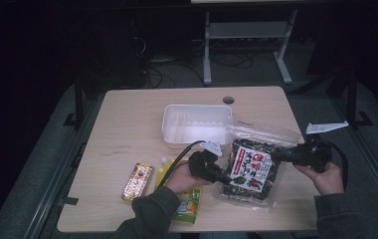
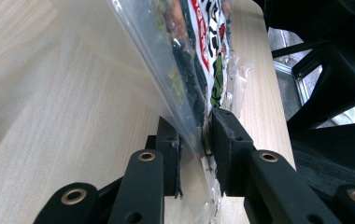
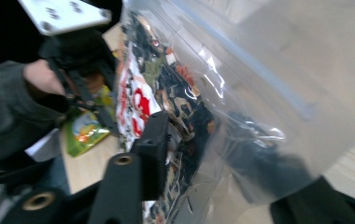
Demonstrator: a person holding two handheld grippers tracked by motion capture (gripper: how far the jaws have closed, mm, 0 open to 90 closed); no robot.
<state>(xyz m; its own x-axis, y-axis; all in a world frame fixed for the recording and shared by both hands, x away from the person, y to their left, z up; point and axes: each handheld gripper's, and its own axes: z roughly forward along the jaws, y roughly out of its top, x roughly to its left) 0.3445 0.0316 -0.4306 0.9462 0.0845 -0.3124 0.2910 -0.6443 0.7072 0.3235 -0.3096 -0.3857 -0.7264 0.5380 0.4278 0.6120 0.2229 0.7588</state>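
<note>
A clear zip bag (image 1: 256, 137) with a dark printed snack packet (image 1: 250, 169) inside is held between both grippers over the right half of the table. My left gripper (image 1: 223, 175) is shut on the bag's lower left edge; in the left gripper view (image 2: 196, 154) the film is pinched between the jaws. My right gripper (image 1: 279, 156) is at the bag's upper right side. In the right gripper view (image 3: 196, 140) one jaw presses the printed packet (image 3: 166, 93) and the other shows dimly through the plastic, so it is shut on the bag.
A white open container (image 1: 197, 124) stands at the table's middle. A gold-brown snack bar (image 1: 137, 181) and a yellow-green pouch (image 1: 189, 204) lie near the front edge, under my left forearm. A cable hole (image 1: 228, 99) is at the back.
</note>
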